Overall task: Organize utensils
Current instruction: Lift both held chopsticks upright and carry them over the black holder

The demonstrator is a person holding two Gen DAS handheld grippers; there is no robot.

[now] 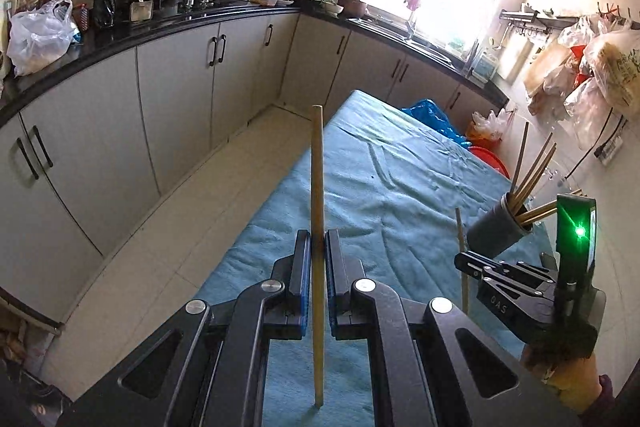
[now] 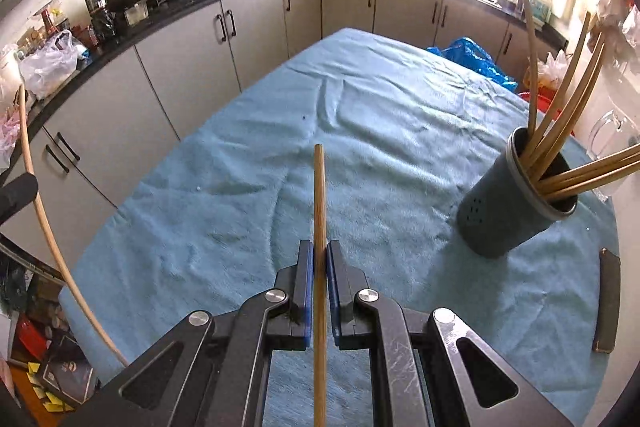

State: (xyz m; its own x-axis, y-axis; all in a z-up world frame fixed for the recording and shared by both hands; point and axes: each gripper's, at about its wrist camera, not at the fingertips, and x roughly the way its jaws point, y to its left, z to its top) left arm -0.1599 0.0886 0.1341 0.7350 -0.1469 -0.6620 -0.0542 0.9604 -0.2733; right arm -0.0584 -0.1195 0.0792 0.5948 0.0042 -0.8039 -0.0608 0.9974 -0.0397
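Two chopsticks held, one per gripper, holder waiting at right.

The left gripper is clamped on a pale chopstick; the right gripper is clamped on a darker chopstick. Both sticks are pinched low on their length, above the blue cloth. The grey holder, already crowded with splayed chopsticks, stands near the right edge. A slip or pivot in the pads is judged likely, as is a snag on the leaning sticks, or the holder being tipped at insertion.
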